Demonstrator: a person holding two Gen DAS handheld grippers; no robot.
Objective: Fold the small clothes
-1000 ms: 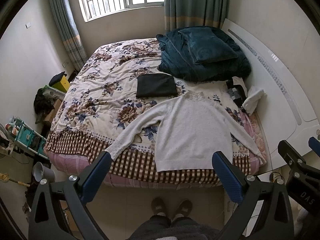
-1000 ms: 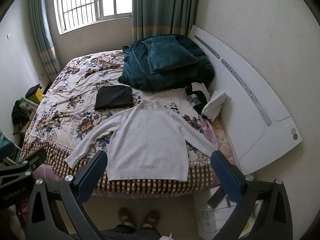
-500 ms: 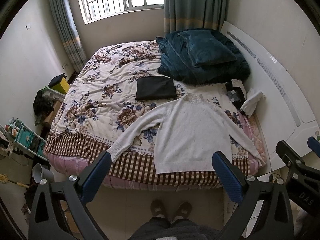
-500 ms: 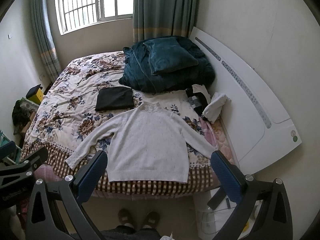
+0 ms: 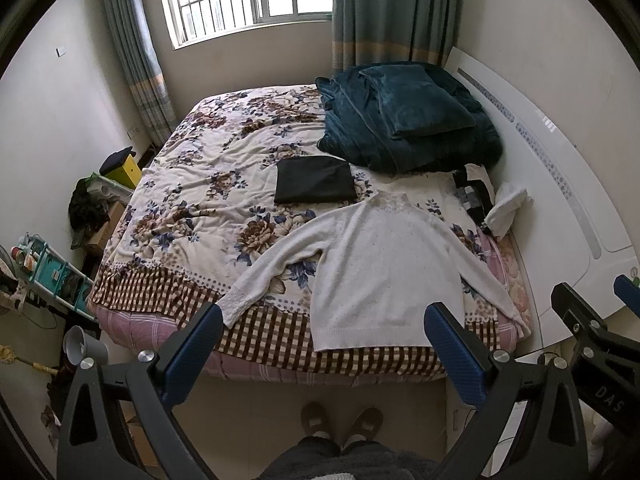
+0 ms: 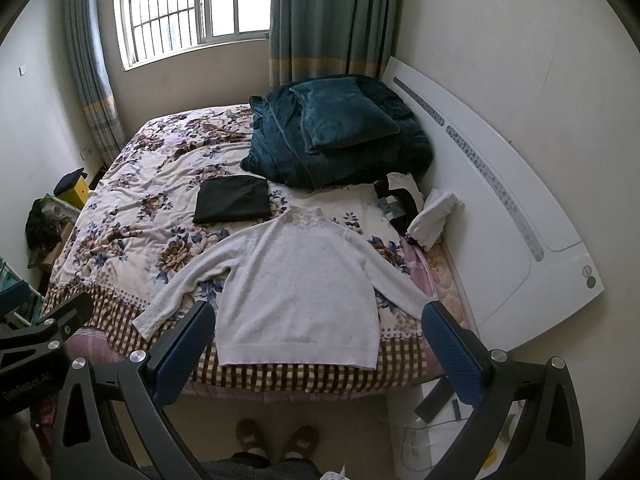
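Barely any motion over the last second: both views drifted slightly. Left gripper [image 5: 323, 342] and right gripper [image 6: 318, 336] hang spread wide, holding nothing. White knit long-sleeved sweater [image 5: 384, 268] lies flat on the floral bedspread [image 5: 208, 200], sleeves out. Folding not yet begun.

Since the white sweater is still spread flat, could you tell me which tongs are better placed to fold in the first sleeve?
Probably the left tongs: their tip frames the sweater's left sleeve cuff near the bed edge. The right tongs are equally open, so the difference is slight.
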